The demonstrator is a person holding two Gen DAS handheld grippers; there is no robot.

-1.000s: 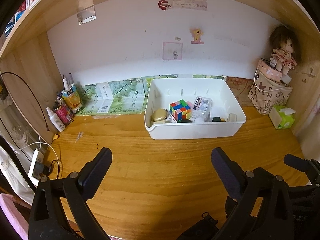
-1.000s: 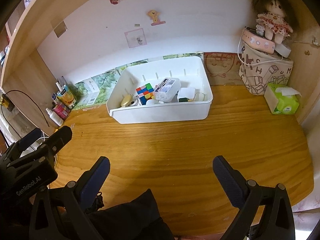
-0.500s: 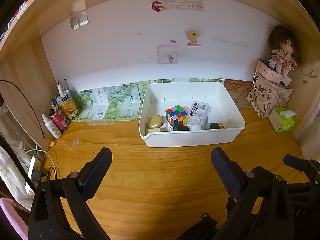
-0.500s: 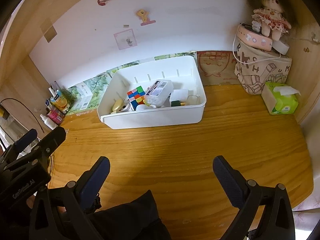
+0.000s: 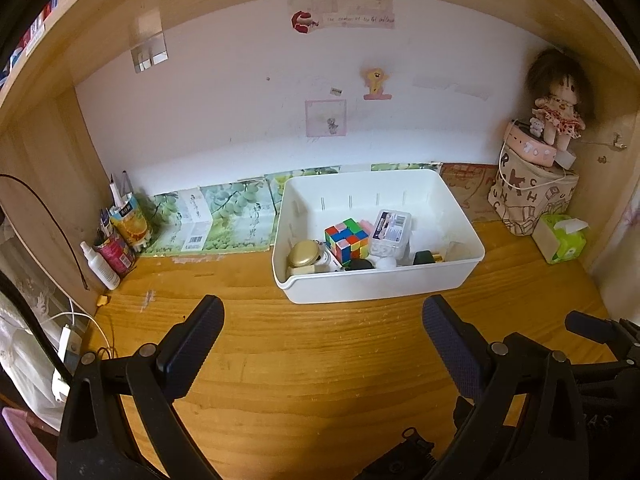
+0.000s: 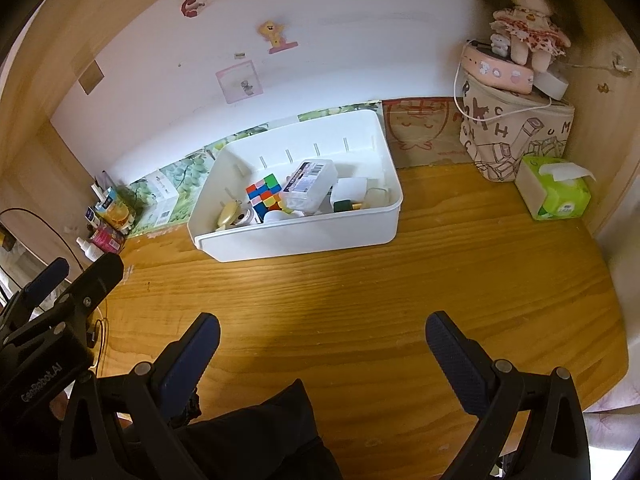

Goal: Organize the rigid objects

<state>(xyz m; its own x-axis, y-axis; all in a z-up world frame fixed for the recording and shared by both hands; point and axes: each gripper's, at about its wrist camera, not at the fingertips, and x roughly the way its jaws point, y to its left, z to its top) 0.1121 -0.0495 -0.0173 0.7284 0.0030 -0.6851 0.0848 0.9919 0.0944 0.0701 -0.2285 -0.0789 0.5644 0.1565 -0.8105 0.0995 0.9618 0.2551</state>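
White plastic bin (image 5: 376,280) stands on the wooden desk (image 5: 320,360), straight ahead of both tools and towards the back wall, its long axis running left to right across the view. Left gripper (image 5: 324,344) hangs above bare desk with its jaws spread wide and nothing between them; right gripper (image 6: 320,356) does the same, likewise empty. Neither touches the bin, and a strip of bare wood separates each from the bin's near wall. In the left wrist view the bin sits slightly right of centre; in the right wrist view it sits slightly left of centre, so it lies between the two tools and neither is plainly the nearer.

Contents of the bin, all gathered against the near wall: a Rubik's cube (image 5: 347,239) near the middle, a clear lidded box with a printed label (image 5: 390,228) leaning just beside it on the right, a gold-lidded jar (image 5: 303,254) at the left end, a dark green block (image 5: 424,258) and a pale translucent piece (image 6: 378,197) towards the right end. Several small white and black items lie among them, too small to identify. The far half of the bin is bare.

No loose rigid object shows on the open desk, so the sorting appears largely complete.
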